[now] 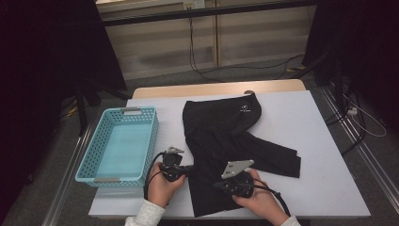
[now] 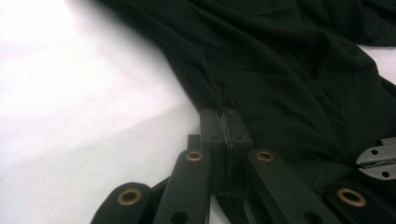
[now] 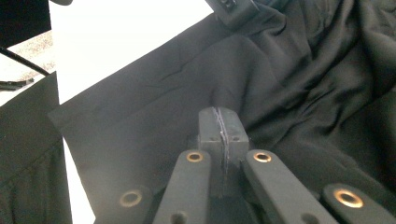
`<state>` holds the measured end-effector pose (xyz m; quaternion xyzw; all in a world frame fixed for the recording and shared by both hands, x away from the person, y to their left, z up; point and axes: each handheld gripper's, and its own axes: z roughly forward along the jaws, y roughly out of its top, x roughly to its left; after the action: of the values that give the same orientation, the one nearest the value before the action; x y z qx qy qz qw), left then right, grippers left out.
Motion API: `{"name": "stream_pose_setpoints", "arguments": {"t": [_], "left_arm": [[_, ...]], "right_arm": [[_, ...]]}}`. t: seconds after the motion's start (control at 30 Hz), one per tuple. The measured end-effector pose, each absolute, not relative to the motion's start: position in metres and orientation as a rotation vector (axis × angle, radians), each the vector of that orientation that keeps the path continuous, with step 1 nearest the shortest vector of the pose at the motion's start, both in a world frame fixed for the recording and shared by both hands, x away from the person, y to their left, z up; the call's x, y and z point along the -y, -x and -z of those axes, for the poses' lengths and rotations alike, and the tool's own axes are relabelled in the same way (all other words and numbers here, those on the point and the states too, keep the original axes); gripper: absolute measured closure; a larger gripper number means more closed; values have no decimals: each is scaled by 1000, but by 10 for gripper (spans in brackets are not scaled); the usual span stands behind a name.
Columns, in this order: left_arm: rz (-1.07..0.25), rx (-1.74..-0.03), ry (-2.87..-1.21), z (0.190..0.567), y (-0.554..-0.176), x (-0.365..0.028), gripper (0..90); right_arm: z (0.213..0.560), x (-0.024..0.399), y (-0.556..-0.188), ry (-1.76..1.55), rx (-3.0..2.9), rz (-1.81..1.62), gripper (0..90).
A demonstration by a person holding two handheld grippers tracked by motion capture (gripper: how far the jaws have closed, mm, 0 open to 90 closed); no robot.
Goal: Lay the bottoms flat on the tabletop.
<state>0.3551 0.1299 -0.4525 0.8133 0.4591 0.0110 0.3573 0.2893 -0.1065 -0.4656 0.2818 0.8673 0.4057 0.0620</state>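
Note:
A black garment (image 1: 221, 136) with a small white logo lies spread and creased across the middle of the white table (image 1: 310, 117). My left gripper (image 1: 190, 168) lies at the garment's left edge, and its jaws (image 2: 225, 116) are shut on that edge, where a crease in the cloth (image 2: 289, 70) runs up to the tips. My right gripper (image 1: 217, 185) rests on the lower part of the garment near the front edge. Its jaws (image 3: 219, 116) are shut, pinching the cloth (image 3: 163, 93), and wrinkles gather at the tips.
A light blue plastic basket (image 1: 96, 141) stands at the left of the table, with nothing in it. Bare white tabletop lies to the right of the garment. Cables (image 1: 202, 70) trail over the floor behind the table, and dark stands flank it on both sides.

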Motion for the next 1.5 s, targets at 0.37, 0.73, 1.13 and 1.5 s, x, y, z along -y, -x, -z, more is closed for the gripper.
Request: {"name": "stream_pose_setpoints", "arguments": {"t": [0.37,0.73,1.13,1.5], "left_arm": [[-51,-1232,-2101,442,-355,-143,895],[-101,-1304,-2058,438,-355,-155,817],[-222,-1277,-1969,459,-381,-151,574],[-234,-1271,-1986,460,-386,-142,900]], "right_arm": [[464,91,-286,-808,-2644,-1248,900],[465,71,-283,-777,-2670,-1301,900],[465,77,-282,-755,-2694,-1250,900],[466,76,-281,-737,-2703,-1264,900]]}}
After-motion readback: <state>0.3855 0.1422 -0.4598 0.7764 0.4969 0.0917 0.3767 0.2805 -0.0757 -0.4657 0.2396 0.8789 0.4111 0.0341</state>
